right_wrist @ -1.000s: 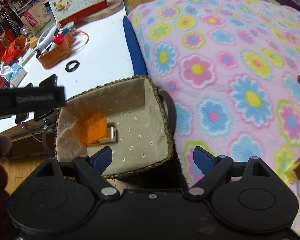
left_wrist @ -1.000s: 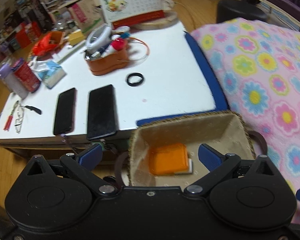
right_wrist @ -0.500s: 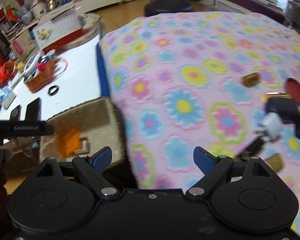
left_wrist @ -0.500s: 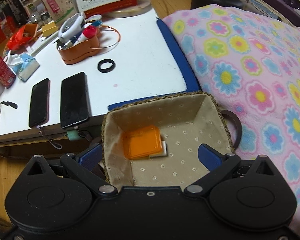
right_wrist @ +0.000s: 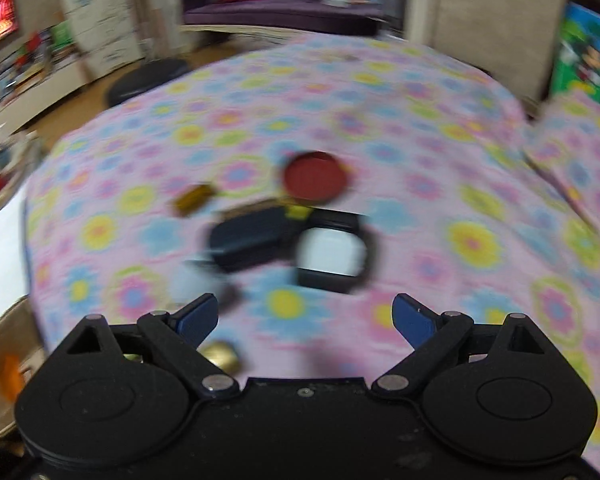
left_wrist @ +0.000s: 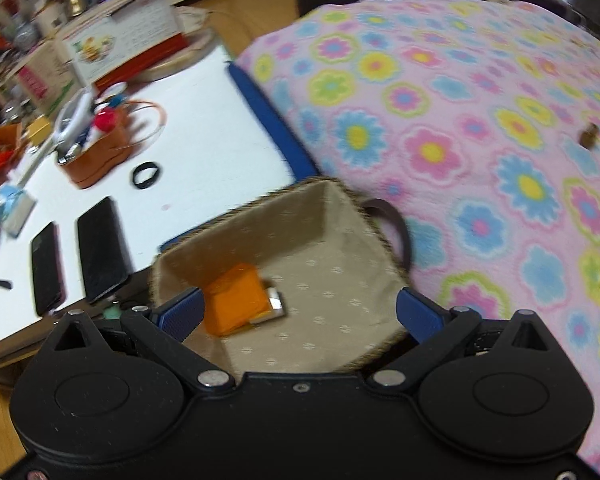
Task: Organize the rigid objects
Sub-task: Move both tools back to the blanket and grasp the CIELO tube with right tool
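A bed covered by a pink flowered blanket point(left_wrist: 460, 128) fills the right of the left wrist view and most of the right wrist view; a white counter point(left_wrist: 196, 120) with a blue edge runs beside it.

Left gripper point(left_wrist: 298, 312): held above a fabric-lined basket point(left_wrist: 332, 216), pointing forward and down into it, jaws spread wide and holding nothing. The basket stands between the counter's edge and the bed, a dark handle on its bed side. Inside it, toward the counter side, lies an orange block point(left_wrist: 236, 298) touching a small white piece point(left_wrist: 274, 300) (partly tucked under the block).

On the counter: two black phones point(left_wrist: 100, 248) side by side near the front edge, a black ring point(left_wrist: 145, 175), a tan organizer point(left_wrist: 94, 152) full of small items, and a desk calendar point(left_wrist: 128, 44) at the back.

Right gripper point(right_wrist: 305, 318): held over the blanket, aimed across the bed, jaws likewise released and empty. Ahead of it, in strong blur, a cluster of rigid objects lies on the blanket: a red disc point(right_wrist: 315, 176), a dark case point(right_wrist: 252, 236) touching a dark frame with a white centre point(right_wrist: 332, 256), and a small brown object point(right_wrist: 192, 198) to the left of them. A rounded brass-coloured object point(right_wrist: 220, 354) lies just beside the left finger point(right_wrist: 198, 318). The basket corner point(right_wrist: 8, 344) shows at the far left edge of this view (the orange block visible inside it).
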`<state>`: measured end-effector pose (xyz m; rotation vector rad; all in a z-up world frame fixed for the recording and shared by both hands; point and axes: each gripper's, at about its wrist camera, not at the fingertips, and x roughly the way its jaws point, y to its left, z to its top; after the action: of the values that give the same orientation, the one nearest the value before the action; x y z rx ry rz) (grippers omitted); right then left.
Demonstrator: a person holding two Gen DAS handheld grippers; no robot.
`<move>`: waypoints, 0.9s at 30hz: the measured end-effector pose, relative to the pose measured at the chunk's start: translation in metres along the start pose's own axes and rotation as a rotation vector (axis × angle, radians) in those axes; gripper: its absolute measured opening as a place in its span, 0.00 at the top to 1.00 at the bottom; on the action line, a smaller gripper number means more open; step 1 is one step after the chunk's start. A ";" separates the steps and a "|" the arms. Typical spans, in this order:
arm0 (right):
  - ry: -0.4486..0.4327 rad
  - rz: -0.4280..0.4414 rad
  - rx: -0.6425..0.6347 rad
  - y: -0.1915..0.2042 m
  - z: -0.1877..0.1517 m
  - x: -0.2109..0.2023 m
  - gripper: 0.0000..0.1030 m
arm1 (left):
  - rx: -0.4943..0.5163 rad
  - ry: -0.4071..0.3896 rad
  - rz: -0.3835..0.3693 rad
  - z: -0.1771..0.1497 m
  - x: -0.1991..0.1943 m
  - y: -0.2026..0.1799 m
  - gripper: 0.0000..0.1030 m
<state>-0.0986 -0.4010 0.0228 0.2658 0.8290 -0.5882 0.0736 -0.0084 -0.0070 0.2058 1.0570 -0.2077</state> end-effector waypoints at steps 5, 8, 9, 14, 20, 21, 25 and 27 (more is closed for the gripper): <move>0.029 -0.029 0.071 -0.035 -0.003 0.019 0.08 | 0.038 0.018 -0.063 -0.002 -0.001 -0.023 0.04; 0.032 -0.004 0.064 -0.028 -0.001 0.027 0.08 | 0.056 0.008 -0.096 -0.004 -0.006 -0.041 0.04; 0.035 0.006 0.055 -0.022 -0.002 0.028 0.08 | 0.062 0.005 -0.120 -0.005 -0.008 -0.047 0.04; 0.050 0.112 -0.052 0.009 -0.013 0.026 0.08 | 0.098 0.011 -0.199 -0.010 -0.012 -0.086 0.04; -0.003 0.222 -0.399 0.065 -0.043 0.004 0.07 | 0.087 0.057 -0.256 -0.013 -0.006 -0.112 0.04; -0.010 0.240 -0.445 0.073 -0.049 0.002 0.05 | 0.078 0.065 -0.254 -0.014 -0.004 -0.113 0.04; -0.025 0.284 -0.575 0.098 -0.067 0.000 0.03 | 0.028 0.097 -0.262 -0.014 0.002 -0.108 0.04; -0.033 0.275 -0.604 0.104 -0.072 0.004 0.03 | 0.001 0.113 -0.269 -0.014 0.004 -0.104 0.04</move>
<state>-0.0793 -0.2862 -0.0276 -0.1813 0.8818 -0.0689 0.0366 -0.1049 -0.0243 0.0759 1.1961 -0.4426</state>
